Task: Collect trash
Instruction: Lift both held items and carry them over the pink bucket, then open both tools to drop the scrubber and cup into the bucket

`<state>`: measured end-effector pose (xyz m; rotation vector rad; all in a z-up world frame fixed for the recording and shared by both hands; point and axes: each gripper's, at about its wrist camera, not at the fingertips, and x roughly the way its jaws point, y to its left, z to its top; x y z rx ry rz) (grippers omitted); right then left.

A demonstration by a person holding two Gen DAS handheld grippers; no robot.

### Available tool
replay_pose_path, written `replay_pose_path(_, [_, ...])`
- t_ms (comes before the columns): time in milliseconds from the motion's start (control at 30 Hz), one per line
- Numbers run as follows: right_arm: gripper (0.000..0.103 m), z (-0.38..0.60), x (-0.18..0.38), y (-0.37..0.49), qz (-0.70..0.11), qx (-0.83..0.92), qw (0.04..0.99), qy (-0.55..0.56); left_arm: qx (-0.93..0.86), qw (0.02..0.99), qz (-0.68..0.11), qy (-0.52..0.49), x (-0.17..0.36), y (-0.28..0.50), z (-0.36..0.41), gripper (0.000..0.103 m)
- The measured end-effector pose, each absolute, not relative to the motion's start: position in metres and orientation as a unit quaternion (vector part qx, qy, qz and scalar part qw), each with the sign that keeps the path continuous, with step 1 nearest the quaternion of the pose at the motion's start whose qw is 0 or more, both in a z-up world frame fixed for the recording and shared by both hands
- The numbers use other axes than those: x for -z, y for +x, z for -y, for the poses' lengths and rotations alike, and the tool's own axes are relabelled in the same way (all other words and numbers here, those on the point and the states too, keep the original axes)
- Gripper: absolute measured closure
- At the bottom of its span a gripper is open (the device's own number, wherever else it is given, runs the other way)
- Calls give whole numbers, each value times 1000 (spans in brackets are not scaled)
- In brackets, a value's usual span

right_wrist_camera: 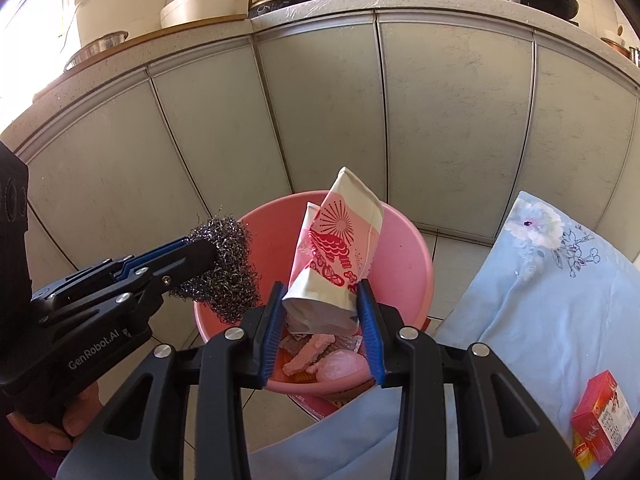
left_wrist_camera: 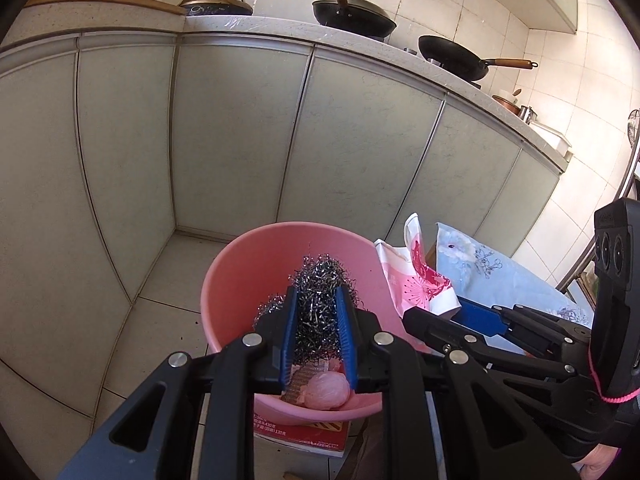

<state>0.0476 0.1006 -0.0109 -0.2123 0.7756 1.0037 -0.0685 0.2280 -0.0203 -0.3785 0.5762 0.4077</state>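
Note:
A pink plastic basin (left_wrist_camera: 240,272) (right_wrist_camera: 404,248) stands on the floor with trash in it: a pink crumpled ball (left_wrist_camera: 326,390) (right_wrist_camera: 344,364) and pink scraps (right_wrist_camera: 308,354). My left gripper (left_wrist_camera: 318,312) (right_wrist_camera: 212,254) is shut on a steel wool scourer (left_wrist_camera: 318,284) (right_wrist_camera: 230,268) and holds it above the basin. My right gripper (right_wrist_camera: 322,304) (left_wrist_camera: 452,308) is shut on a white and pink paper pouch (right_wrist_camera: 340,248) (left_wrist_camera: 420,276) and holds it upright over the basin.
Grey-green cabinet doors (left_wrist_camera: 240,128) run behind the basin under a counter with two black woks (left_wrist_camera: 352,14). A light blue floral cloth (right_wrist_camera: 540,300) lies at the right, with a red box (right_wrist_camera: 600,408) on it. A red box (left_wrist_camera: 308,436) lies under the basin.

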Motion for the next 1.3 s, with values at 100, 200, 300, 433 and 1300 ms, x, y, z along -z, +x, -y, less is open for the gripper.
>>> replay_pose_path(100, [66,-103,11,48,-360,-467,802,-99,-202,920,-282,-184,23,-68,-230,83])
replay_pose_path(200, [66,-104,11,48,-360,-465,803,-97,-205,919,-282,-186,24,-68,-232,81])
replay_pose_path(300, [66,-103,11,49,-361,-464,804,-92,-212,916,-280,-192,24,-68,-235,77])
replay_pose_path(433, [66,-103,12,51,-368,-463,802,-88,-216,916,-275,-195,25,-72,-238,74])
replay_pose_path(1300, [60,-68,2,44,-365,-462,806,-61,-209,918,-269,-203,4,-78,-231,65])
